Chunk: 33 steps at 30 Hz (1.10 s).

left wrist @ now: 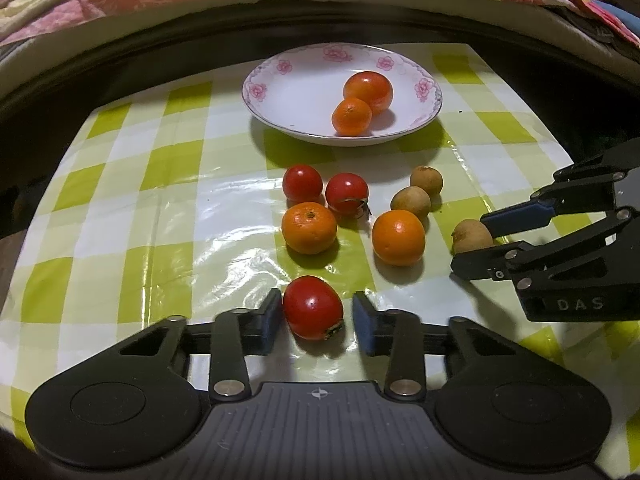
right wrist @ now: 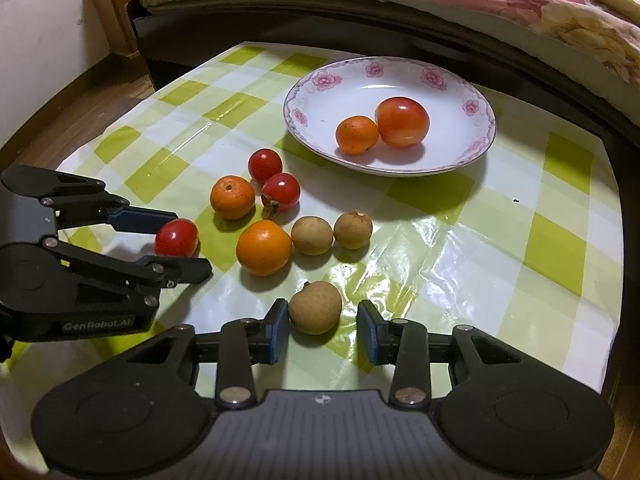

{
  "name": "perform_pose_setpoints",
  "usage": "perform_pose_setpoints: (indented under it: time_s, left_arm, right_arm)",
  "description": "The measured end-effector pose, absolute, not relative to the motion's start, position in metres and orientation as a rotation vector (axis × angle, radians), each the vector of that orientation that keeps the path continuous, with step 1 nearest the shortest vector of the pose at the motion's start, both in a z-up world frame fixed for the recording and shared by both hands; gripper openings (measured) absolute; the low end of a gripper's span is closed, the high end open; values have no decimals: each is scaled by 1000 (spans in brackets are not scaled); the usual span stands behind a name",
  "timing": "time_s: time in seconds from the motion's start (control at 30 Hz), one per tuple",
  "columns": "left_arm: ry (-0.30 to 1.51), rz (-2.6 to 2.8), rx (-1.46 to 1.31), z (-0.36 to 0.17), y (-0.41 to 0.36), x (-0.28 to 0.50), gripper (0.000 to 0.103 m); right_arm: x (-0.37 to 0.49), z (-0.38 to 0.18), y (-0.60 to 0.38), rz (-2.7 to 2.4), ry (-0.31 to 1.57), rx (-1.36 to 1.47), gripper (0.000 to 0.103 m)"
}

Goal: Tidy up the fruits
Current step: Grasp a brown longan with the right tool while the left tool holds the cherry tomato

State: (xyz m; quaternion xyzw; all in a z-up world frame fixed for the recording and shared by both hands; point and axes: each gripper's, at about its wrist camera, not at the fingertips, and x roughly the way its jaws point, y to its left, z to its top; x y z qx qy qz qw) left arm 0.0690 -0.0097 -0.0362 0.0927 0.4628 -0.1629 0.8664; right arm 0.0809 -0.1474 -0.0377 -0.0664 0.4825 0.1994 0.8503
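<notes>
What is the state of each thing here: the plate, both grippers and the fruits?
Plate: holds one tomato and one orange.
Left gripper: jaws open around a red tomato on the cloth.
Right gripper: jaws open around a brown fruit.
Six other fruits: loose on the cloth.

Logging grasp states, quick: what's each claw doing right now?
Left claw: open, red tomato between its pads, not clamped.
Right claw: open, brown longan between its pads, not clamped.

Checked tablecloth carries plate, tomatoes, oranges, brown fruits.
</notes>
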Motion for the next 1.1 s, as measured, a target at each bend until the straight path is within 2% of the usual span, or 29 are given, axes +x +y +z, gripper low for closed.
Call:
perform_pose_setpoints:
  time_s: [0.07,1.1]
  left_arm:
    - [975,-346,189,-36,-10,69,38]
    - [917,-385,126,-10,-18,80,38]
  right_arm:
    - [81,-37,-146,418,1023,-139,31]
    - [85,-15,-137,437,982,-89,31]
